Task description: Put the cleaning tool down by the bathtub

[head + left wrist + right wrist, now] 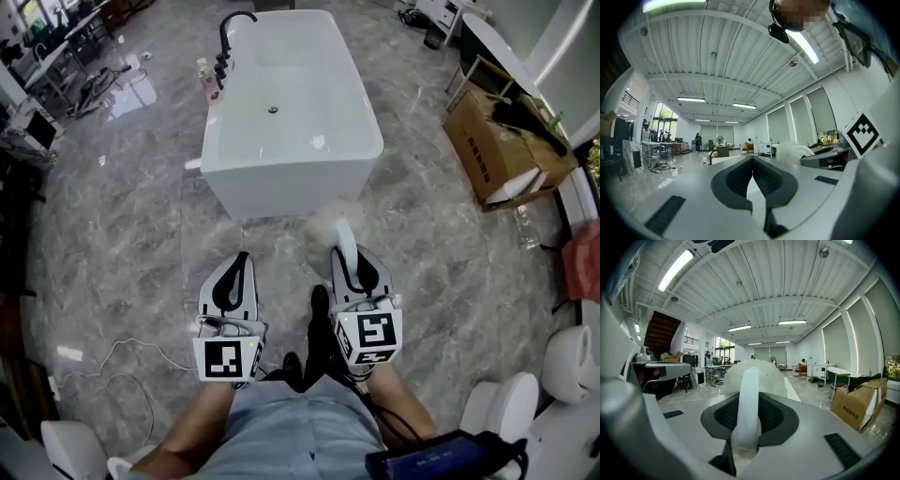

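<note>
A white bathtub (291,112) stands on the grey marble floor ahead of me. My right gripper (352,261) is shut on the white handle (749,404) of the cleaning tool. The tool's fluffy white head (323,223) sticks out past the jaws, close to the tub's near end and above the floor. In the right gripper view that head (751,371) hides much of what lies ahead. My left gripper (243,257) is held level beside the right one, shut with nothing in it; in its own view the pads meet (752,161) and the fluffy head (790,151) shows at the right.
A black faucet (230,42) and a pink bottle (204,80) stand at the tub's far left. An opened cardboard box (502,141) sits at the right. White fixtures (572,361) stand at the lower right, and a thin cable (131,361) lies on the floor at the left.
</note>
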Tool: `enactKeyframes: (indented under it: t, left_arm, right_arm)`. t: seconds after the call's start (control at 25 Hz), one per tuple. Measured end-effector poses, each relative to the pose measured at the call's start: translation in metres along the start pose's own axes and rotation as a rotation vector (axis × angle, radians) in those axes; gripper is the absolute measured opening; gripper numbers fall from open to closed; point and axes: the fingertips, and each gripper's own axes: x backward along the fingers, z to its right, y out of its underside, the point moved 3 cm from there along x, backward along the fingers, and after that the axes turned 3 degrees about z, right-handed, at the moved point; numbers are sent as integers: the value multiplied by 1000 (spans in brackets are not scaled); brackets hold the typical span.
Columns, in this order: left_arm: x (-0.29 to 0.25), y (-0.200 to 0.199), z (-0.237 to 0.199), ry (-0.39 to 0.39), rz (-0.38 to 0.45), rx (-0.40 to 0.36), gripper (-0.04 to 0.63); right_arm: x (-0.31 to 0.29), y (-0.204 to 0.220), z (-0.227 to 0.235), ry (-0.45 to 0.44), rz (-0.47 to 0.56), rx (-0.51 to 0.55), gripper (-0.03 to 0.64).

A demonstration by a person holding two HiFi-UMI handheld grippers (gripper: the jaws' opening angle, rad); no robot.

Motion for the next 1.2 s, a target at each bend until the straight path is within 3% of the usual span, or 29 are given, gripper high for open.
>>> enactKeyframes:
  t: [0.32,0.68,0.92,1.2]
  left_arm:
    - [-97,4,1,11,-55,-42,17]
    - [-199,-11,0,-22,-42,-56,17]
    - [-243,-24,-8,-74,-10,-63,17]
    - [-256,-28,-40,-168,2,-74,17]
  right_arm:
    - [-82,5,84,20,-20,-63,97]
    - [-156,-23,145,-15,5,-69,97]
    - [-203,-48,160,-92,18,-32,97]
    - [-249,-66,152,-171,41,-7,97]
